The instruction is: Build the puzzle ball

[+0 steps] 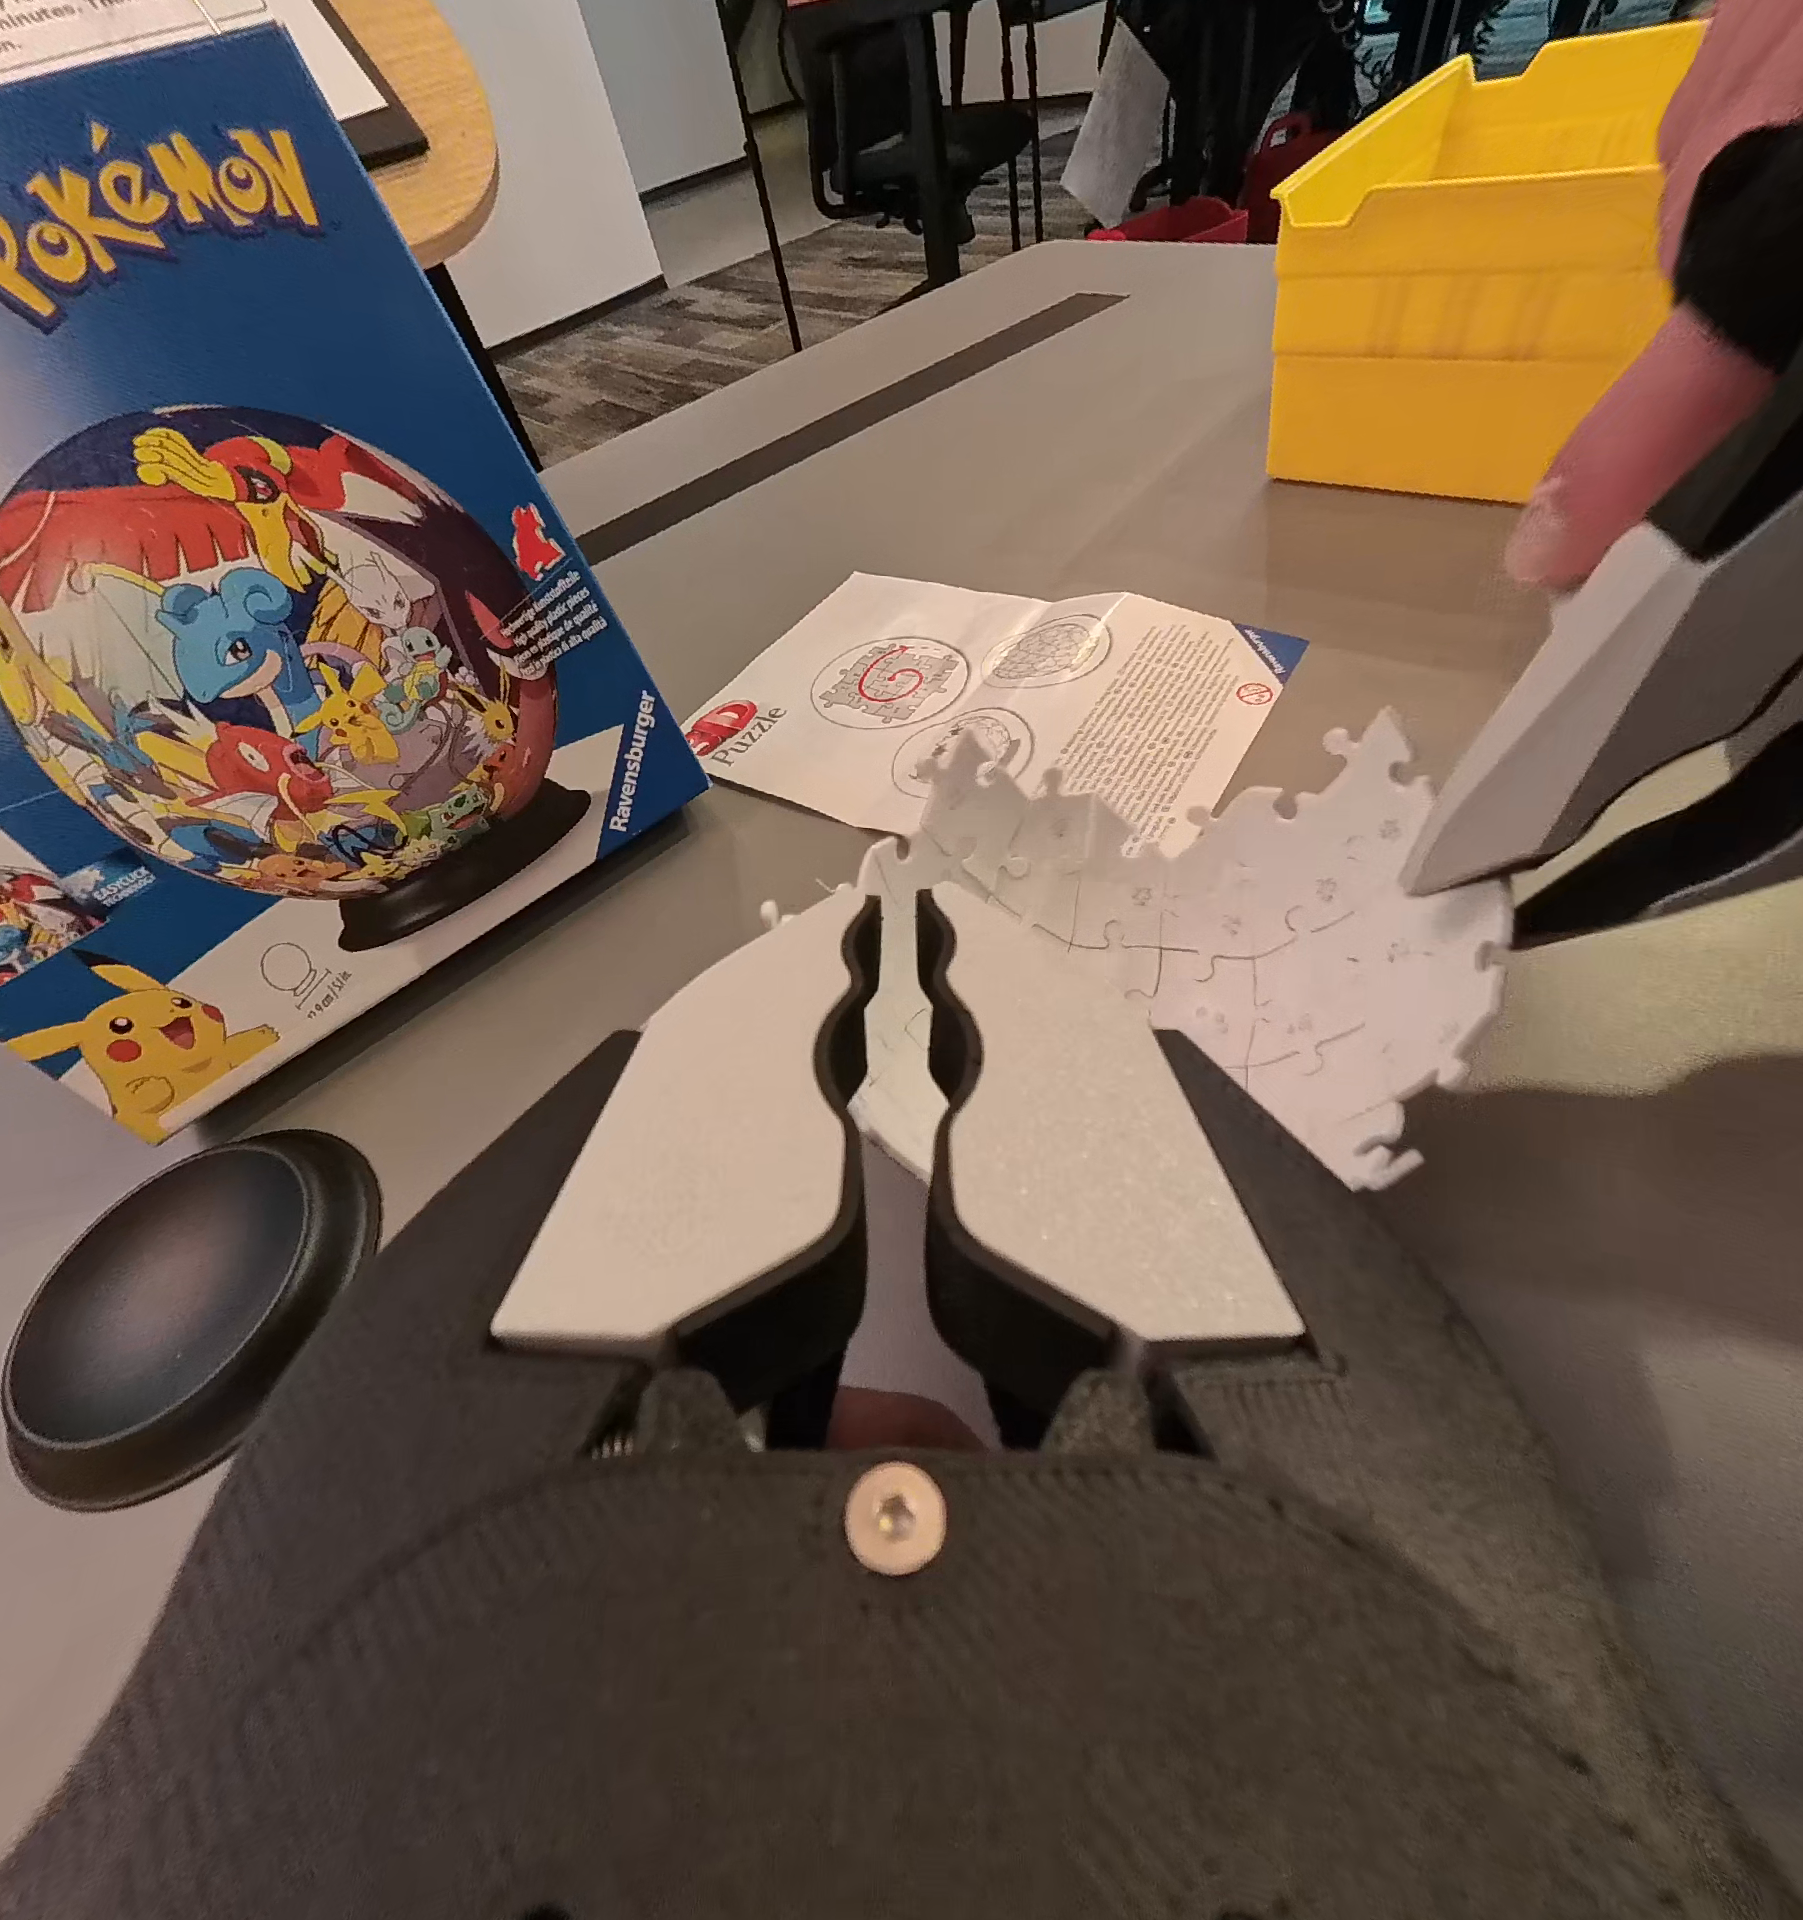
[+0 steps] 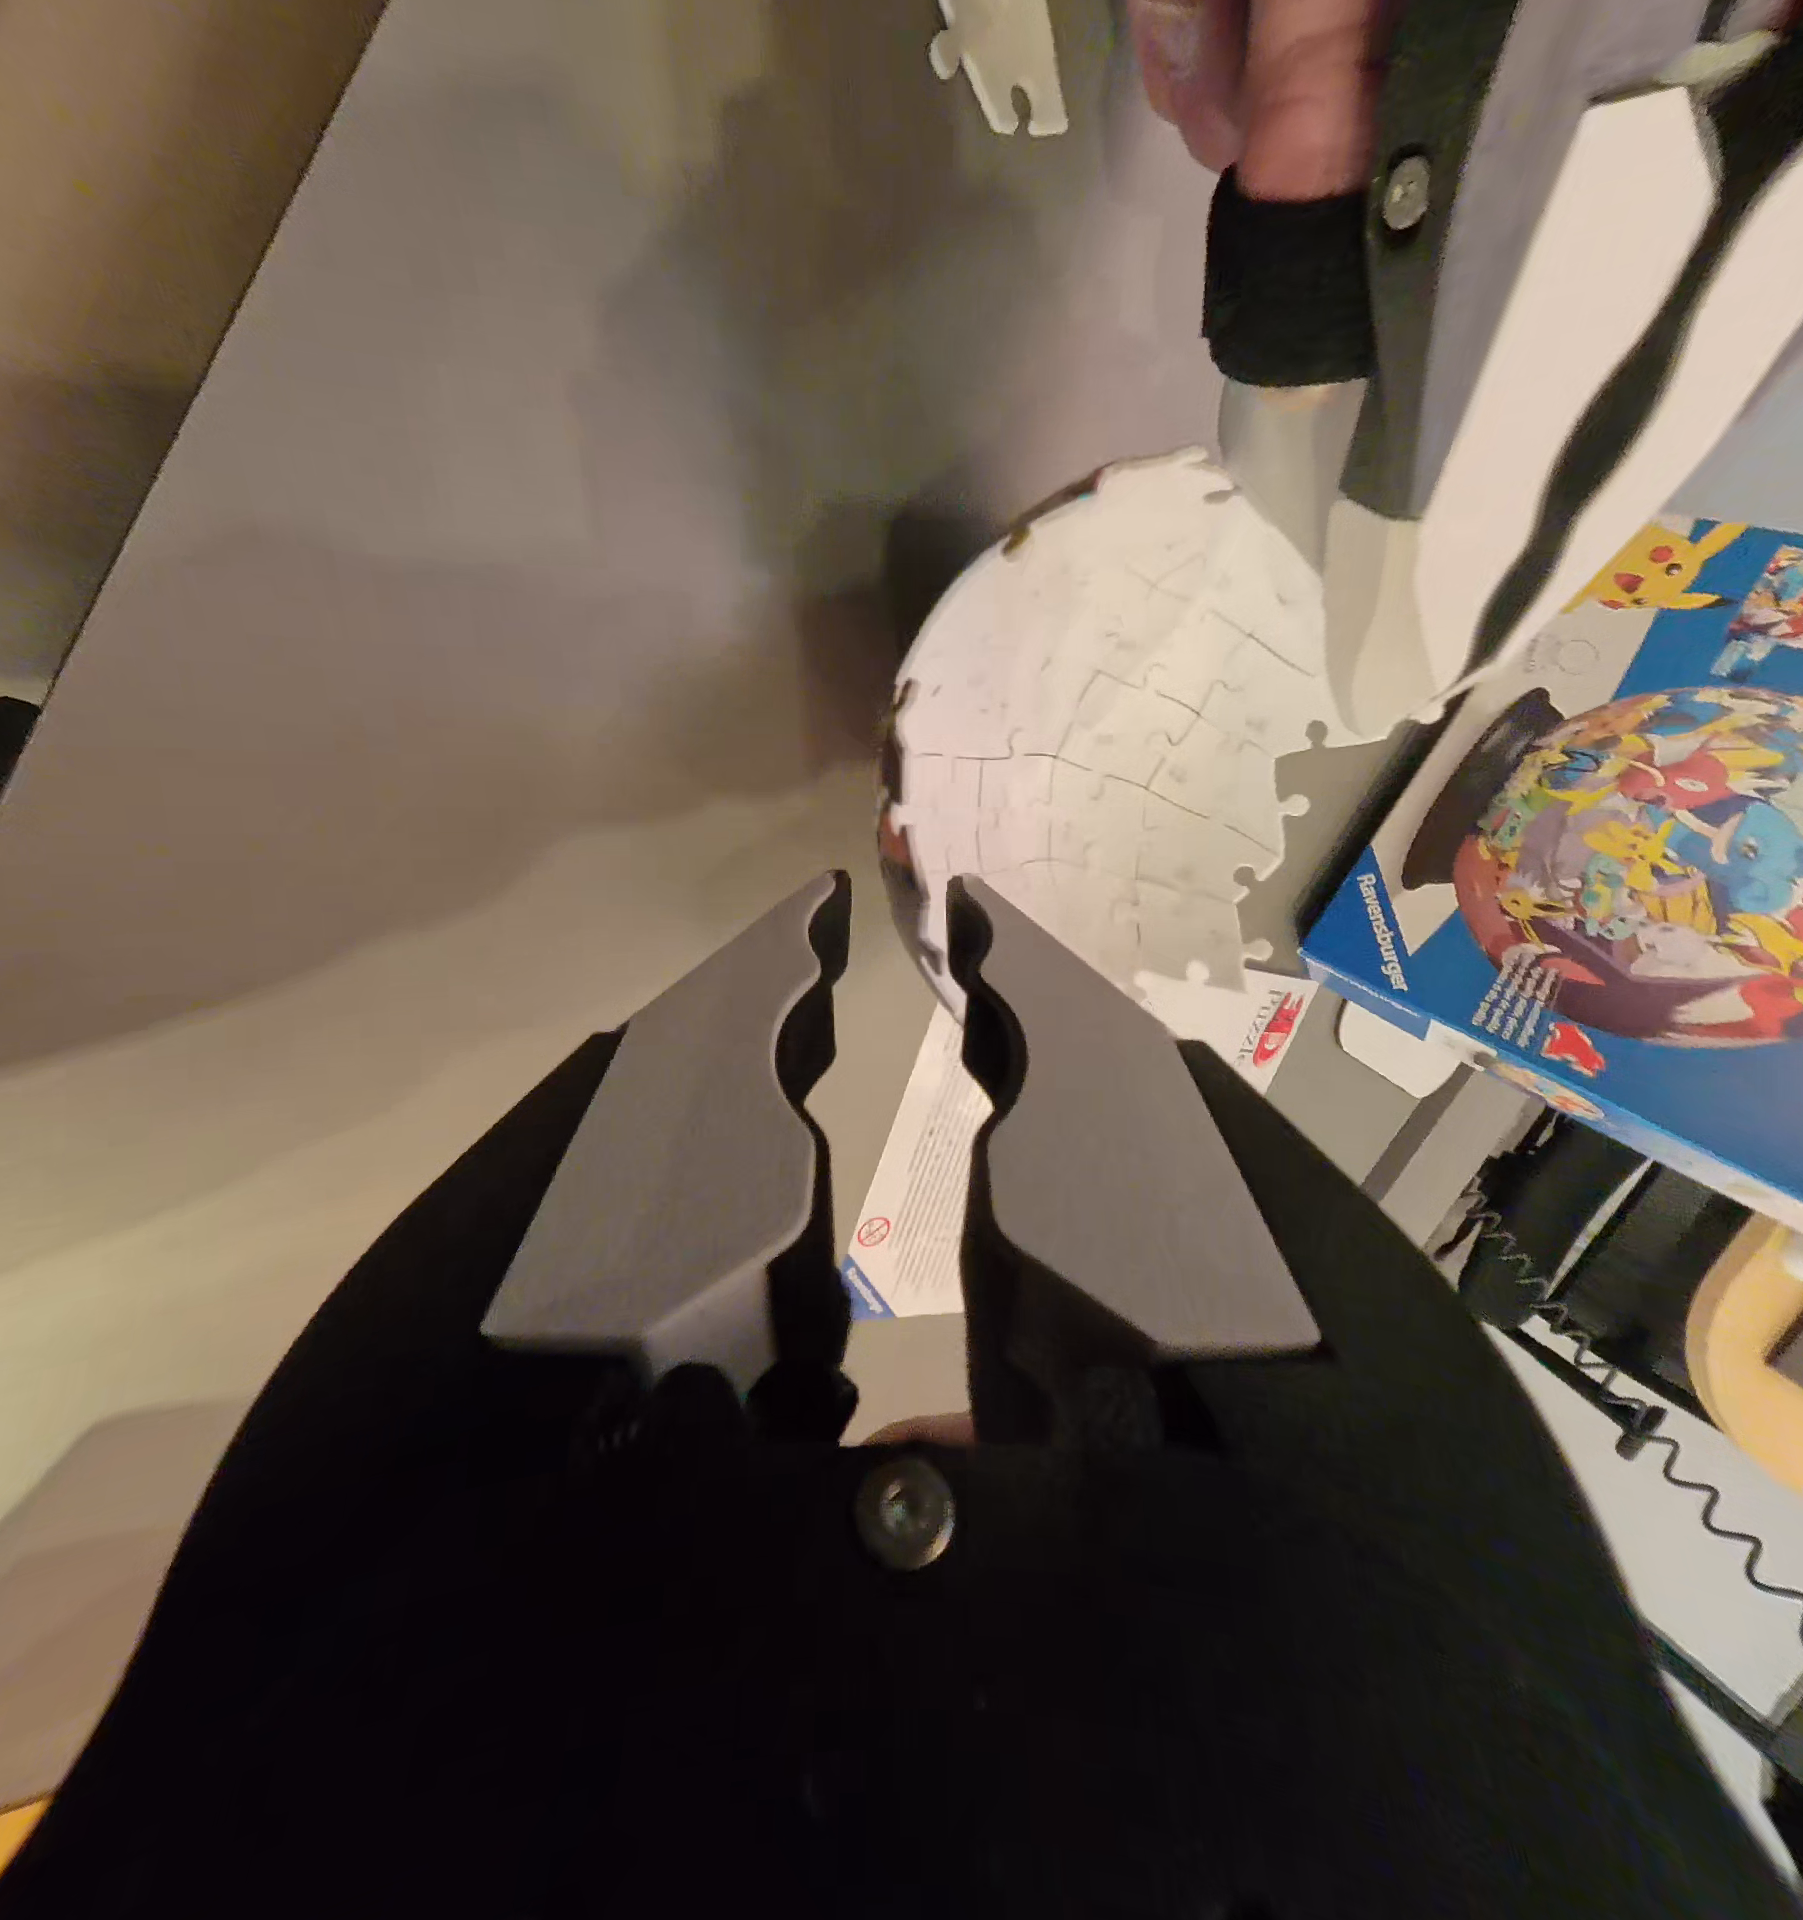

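Left gripper (image 1: 897, 914): you pinched near rim of half-built puzzle shell (image 1: 1292, 935); right gripper (image 2: 897, 899) clamped far rim. Shell hung between both, above table (image 1: 1084, 416). Risk: pull apart or twist, seams pop, pieces drop.

The left gripper (image 1: 897, 914) fingers hide the near rim of the partly built puzzle ball (image 1: 1281, 935), the box (image 1: 253, 582) at the table's far-left corner runs off the picture's left edge, and the right wrist view is blurred.

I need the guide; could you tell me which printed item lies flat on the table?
The white folded leaflet lies flat; the blue box beside it stands upright.
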